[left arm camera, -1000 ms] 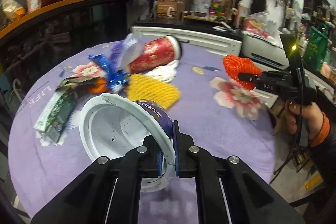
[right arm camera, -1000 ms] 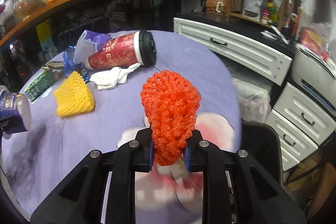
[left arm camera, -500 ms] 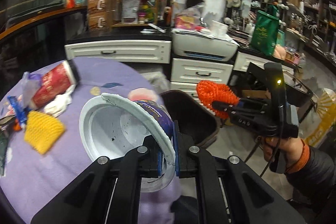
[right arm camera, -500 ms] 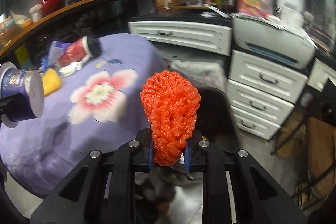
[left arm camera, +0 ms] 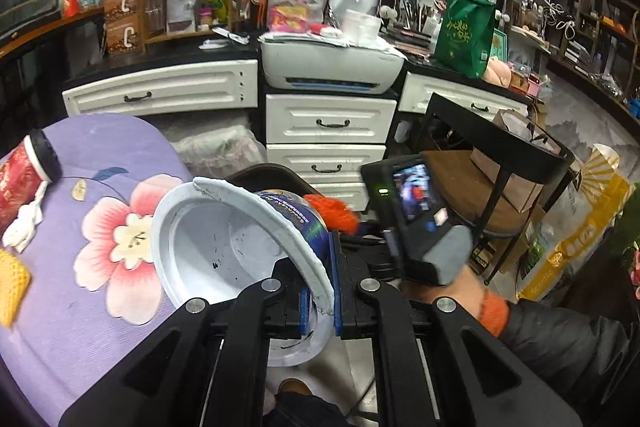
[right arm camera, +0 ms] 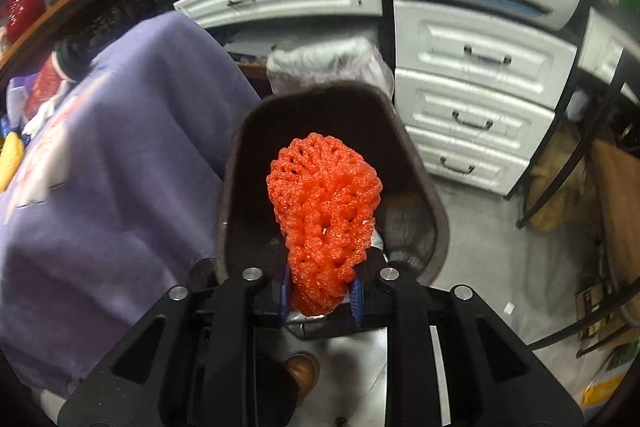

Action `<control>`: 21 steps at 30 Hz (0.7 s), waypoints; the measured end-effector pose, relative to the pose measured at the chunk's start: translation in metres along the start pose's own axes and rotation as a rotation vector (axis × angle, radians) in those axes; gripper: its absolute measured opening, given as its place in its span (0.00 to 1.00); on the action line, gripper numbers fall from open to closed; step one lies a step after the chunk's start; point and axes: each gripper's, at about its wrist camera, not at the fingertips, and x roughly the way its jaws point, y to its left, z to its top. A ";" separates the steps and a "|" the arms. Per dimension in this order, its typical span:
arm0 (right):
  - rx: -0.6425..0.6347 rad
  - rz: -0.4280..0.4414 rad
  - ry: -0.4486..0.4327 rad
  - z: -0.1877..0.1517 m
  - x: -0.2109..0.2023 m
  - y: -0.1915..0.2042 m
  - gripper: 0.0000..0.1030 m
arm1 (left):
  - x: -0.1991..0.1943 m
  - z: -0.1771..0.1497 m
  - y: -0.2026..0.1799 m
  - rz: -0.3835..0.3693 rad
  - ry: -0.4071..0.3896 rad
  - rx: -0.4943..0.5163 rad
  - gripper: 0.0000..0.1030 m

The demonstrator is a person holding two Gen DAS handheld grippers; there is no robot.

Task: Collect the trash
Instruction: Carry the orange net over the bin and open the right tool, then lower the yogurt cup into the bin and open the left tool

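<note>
My left gripper [left arm camera: 322, 291] is shut on the rim of a white paper tub with a blue label [left arm camera: 224, 251], held tilted past the edge of the purple flowered table [left arm camera: 80, 307]. The orange foam net [right arm camera: 326, 207] stands upright between the pads of my right gripper [right arm camera: 320, 295], whose jaws are opening. It hangs over the mouth of a dark brown bin [right arm camera: 424, 187] on the floor. In the left wrist view the orange foam net [left arm camera: 332, 215] shows just behind the tub, with the bin's rim [left arm camera: 264, 173] beyond it.
On the table lie a red paper cup [left arm camera: 20, 183], a white tissue [left arm camera: 24, 223] and a yellow foam net [left arm camera: 12, 279]. White drawers [right arm camera: 472, 107] and a printer [left arm camera: 332, 63] stand behind the bin. A black-framed stool [left arm camera: 492, 167] is at the right. A brown shoe [right arm camera: 302, 367] is below.
Both grippers have swung right, off the table. The right one dropped with the orange net until it hung over the bin. The left one still carries the tub.
</note>
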 end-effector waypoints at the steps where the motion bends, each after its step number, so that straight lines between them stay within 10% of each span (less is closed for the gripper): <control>1: 0.004 -0.004 0.005 0.000 0.008 -0.001 0.27 | 0.006 0.000 0.000 0.001 0.006 0.006 0.08; 6: 0.042 -0.036 0.002 0.001 0.028 -0.005 0.74 | 0.031 -0.002 0.003 -0.012 0.062 -0.006 0.08; 21: 0.026 -0.155 -0.066 -0.026 -0.029 -0.034 0.75 | 0.116 0.008 0.003 -0.028 0.186 -0.027 0.08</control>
